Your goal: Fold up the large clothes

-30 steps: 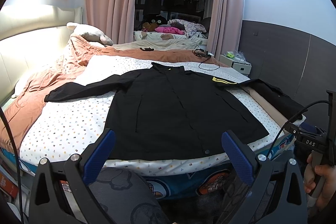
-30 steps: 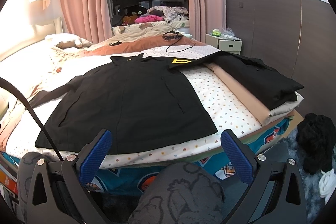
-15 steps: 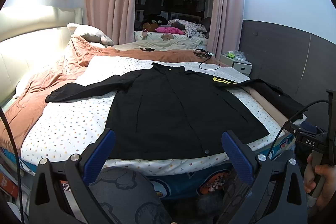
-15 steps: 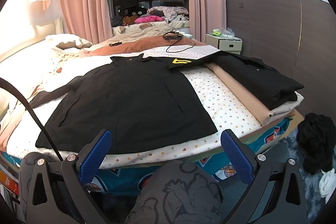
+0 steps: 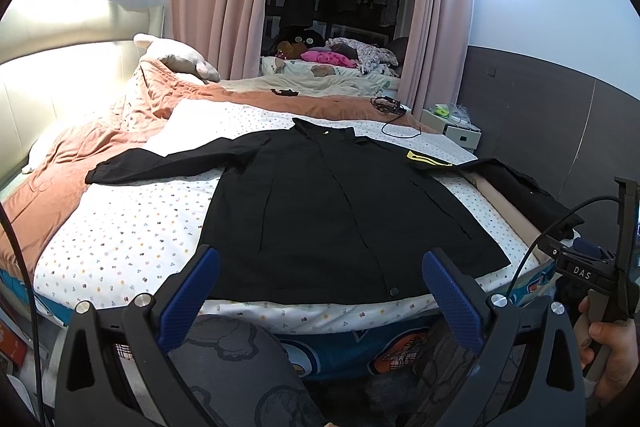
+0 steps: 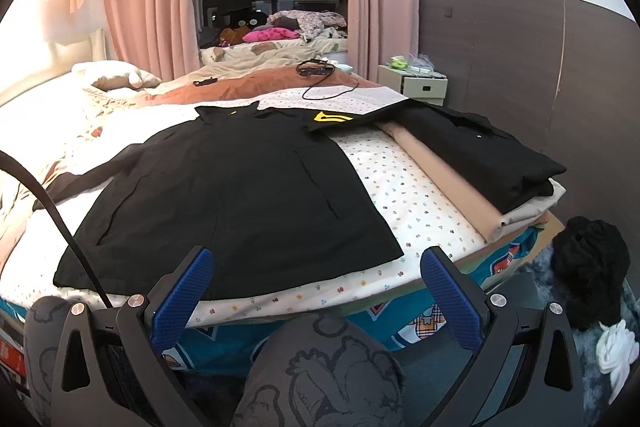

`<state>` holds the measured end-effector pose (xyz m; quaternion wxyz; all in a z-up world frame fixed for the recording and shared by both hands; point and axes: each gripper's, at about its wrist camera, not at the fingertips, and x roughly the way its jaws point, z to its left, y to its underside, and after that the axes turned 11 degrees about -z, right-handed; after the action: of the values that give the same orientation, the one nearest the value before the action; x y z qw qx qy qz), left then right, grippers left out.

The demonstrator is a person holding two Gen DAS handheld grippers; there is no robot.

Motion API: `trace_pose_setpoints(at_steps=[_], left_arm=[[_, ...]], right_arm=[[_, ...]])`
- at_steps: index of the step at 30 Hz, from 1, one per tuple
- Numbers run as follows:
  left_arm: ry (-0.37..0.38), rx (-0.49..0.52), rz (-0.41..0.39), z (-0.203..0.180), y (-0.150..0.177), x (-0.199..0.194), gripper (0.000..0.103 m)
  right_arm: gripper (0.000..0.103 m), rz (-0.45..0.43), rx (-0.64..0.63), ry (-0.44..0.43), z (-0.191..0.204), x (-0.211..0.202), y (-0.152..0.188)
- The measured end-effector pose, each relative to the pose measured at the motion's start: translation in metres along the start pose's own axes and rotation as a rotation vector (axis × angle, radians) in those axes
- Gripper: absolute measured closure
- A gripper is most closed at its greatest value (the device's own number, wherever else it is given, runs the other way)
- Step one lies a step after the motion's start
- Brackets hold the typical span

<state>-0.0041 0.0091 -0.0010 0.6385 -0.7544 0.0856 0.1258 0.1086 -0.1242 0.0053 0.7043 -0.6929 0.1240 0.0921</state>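
Jacket spread flat on the bed, both grippers empty and held back: the folding has not begun.

Left wrist view: the large black button-front jacket lies face up on the white spotted bedsheet, one sleeve stretched out toward the rumpled terracotta quilt, the other reaching over to the far side; the left gripper stands wide open with nothing between its blue pads, short of the hem. Right wrist view: the right gripper is likewise wide open and empty, hovering off the bed's near edge, with a folded black garment stacked on beige cloth to the right. The next move, by the look of it, calls for each gripper to pinch a sleeve or side edge and carry it inward across the body.
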Motion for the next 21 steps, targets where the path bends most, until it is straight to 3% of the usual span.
trace_pose_setpoints(at_steps=[12,21], left_arm=[[0.023,-0.051,-0.025,0.018,0.0,-0.006,0.0],[0.0,-0.079,-0.029,0.037,-0.005,0.001,0.0]], right_arm=[[0.0,0.023,0.016,0.052,0.007,0.005,-0.013],[0.0,-0.018,0.014,0.02,0.015,0.008,-0.024]])
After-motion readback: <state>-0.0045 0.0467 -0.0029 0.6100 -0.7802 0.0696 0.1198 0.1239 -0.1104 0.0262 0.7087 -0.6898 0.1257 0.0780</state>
